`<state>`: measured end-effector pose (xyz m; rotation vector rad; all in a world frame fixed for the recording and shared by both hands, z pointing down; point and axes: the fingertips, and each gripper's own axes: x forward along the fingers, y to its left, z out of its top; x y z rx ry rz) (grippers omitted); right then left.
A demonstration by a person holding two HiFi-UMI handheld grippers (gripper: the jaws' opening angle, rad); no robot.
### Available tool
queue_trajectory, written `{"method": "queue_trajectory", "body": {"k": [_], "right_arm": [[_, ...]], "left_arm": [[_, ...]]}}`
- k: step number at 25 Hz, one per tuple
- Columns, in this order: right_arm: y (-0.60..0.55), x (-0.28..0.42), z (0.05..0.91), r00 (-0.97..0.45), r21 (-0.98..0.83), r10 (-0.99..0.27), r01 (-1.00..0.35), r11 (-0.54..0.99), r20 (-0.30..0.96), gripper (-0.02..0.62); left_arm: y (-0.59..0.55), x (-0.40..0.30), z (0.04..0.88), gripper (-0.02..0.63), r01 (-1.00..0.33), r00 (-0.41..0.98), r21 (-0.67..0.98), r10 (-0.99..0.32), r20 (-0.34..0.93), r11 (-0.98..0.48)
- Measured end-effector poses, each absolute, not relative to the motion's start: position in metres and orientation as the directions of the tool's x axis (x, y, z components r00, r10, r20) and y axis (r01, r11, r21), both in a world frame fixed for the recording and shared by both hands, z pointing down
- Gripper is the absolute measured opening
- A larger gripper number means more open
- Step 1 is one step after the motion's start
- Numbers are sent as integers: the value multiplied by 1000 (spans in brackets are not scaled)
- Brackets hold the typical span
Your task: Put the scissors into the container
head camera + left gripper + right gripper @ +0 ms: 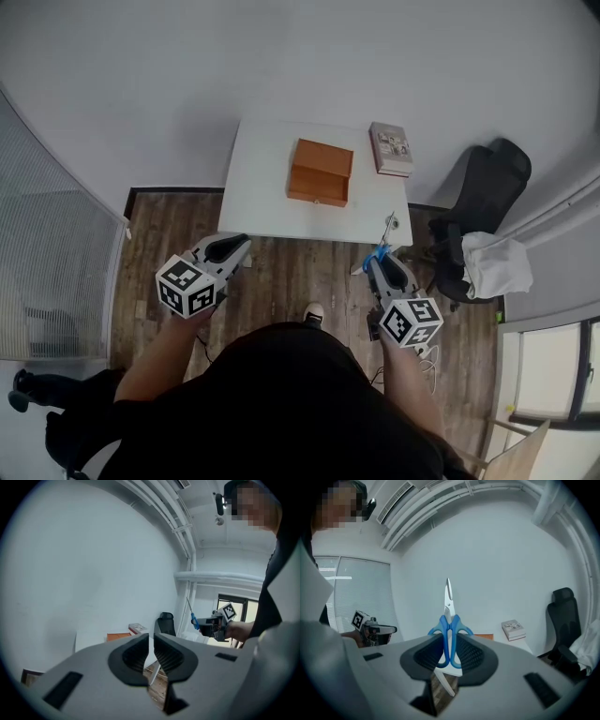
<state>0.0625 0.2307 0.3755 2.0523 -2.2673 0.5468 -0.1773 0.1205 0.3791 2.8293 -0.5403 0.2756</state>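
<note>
Blue-handled scissors [449,620] stand upright between the jaws of my right gripper [449,640], which is shut on the handles with the blades pointing up. In the head view the right gripper [380,262] hovers over the floor just off the near right corner of the white table [262,192], and the scissors [383,240] reach toward that edge. The container, a brown wooden box [320,172], sits in the middle of the table. My left gripper [239,244] is held before the table's near left corner. Its jaws [151,637] are shut with nothing between them.
A book [390,148] lies at the table's far right corner. A black office chair [483,187] with a white cloth [497,264] on it stands right of the table. Wooden floor lies between me and the table, and a white wall is behind it.
</note>
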Motion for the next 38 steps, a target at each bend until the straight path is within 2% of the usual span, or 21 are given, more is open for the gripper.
{"method": "queue_trajectory", "body": {"k": [38], "right_arm": [[119,181,418,-213,-277,-920,-953,121,329,89]], "left_arm": [[37,-84,407,38,-479,863,229,-406,301,-847]]}}
